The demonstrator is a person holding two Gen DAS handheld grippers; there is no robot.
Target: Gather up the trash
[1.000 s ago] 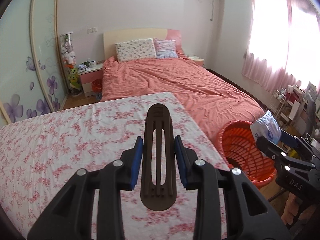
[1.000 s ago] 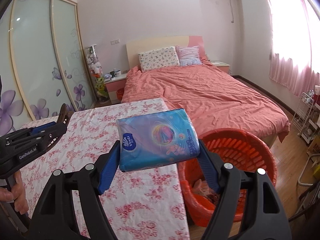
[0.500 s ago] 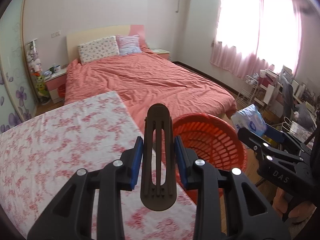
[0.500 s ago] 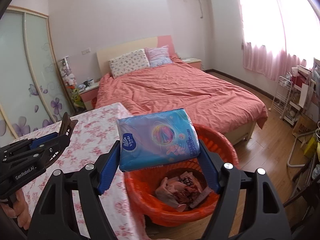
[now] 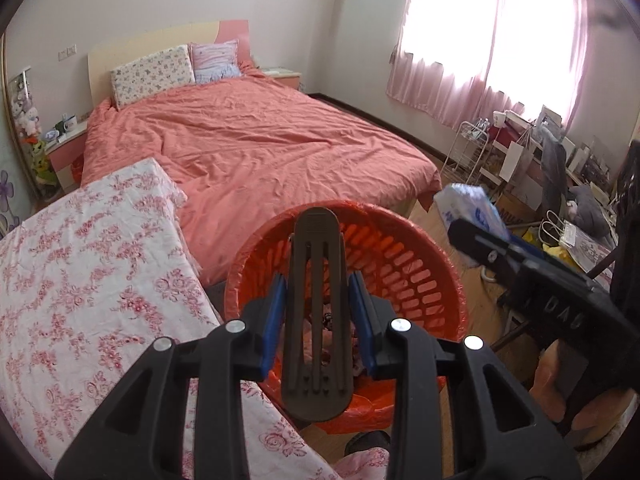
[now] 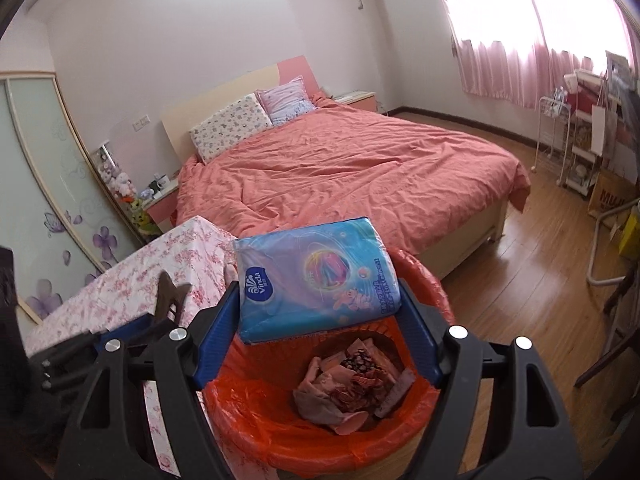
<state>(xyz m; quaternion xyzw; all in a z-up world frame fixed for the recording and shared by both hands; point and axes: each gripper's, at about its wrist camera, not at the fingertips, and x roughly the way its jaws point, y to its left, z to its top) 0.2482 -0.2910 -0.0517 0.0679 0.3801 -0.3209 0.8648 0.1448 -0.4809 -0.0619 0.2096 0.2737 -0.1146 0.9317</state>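
Observation:
A flat dark-brown slotted plastic piece (image 5: pixel 316 320) stands upright in my left gripper (image 5: pixel 316 280), whose blue pads are shut on it, right over the orange trash basket (image 5: pixel 400 264). My right gripper (image 6: pixel 316 292) holds a blue tissue pack (image 6: pixel 316 276) above the same basket (image 6: pixel 256 412). Its jaws are starting to open, with the pack still between the pads and touching both. Crumpled pinkish wrappers and paper (image 6: pixel 348 384) lie in the basket's bottom. The pack (image 5: pixel 468 208) shows at the basket's right in the left wrist view.
A table with a pink floral cloth (image 5: pixel 80 280) borders the basket on the left. Behind it is a bed with a salmon cover (image 5: pixel 260 140). A white wire rack (image 5: pixel 472 148) and clutter line the window wall, and wooden floor (image 6: pixel 520 280) lies to the right.
Both grippers have swung right from over the floral table and come down over the orange basket. The brown piece and the tissue pack stay gripped as before.

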